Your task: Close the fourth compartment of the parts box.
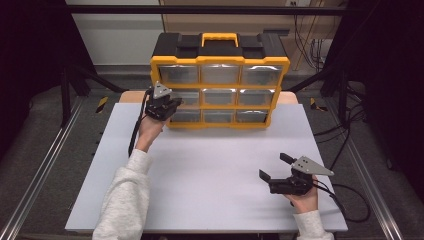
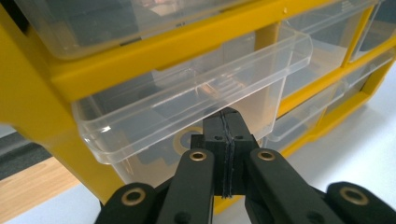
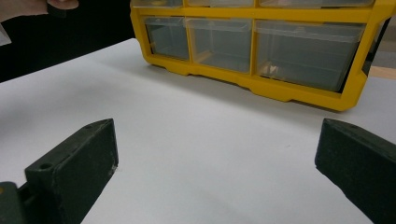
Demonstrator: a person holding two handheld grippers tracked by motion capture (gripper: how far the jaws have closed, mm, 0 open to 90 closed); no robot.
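The left gripper point(image 1: 167, 106) sits at about ten o'clock on the table, pressed against the left column of a yellow and black drawer cabinet point(image 1: 220, 80). In the left gripper view its two black jaws are pinched together, tips point(image 2: 228, 122) meeting just under the front lip of a clear plastic drawer point(image 2: 187, 107). That drawer is pulled partly out of its yellow frame; whether the jaws actually pinch its lower lip or only touch it cannot be told. The person's left hand point(image 1: 150, 129) holds the gripper from behind, with a pale sleeve point(image 1: 125, 195) running down to six o'clock.

The right gripper point(image 1: 276, 169) rests at about four o'clock, near the table's front right, held by the right hand point(image 1: 304, 200). Its jaws stand wide apart with nothing between them, seen in the right gripper view point(image 3: 215, 163) over bare white tabletop point(image 3: 196, 130).

The cabinet stands upright at twelve o'clock on the far edge of the white table point(image 1: 210, 170), with three rows of three clear drawers and a yellow carry handle point(image 1: 219, 38) on top. It is well apart from the right gripper.
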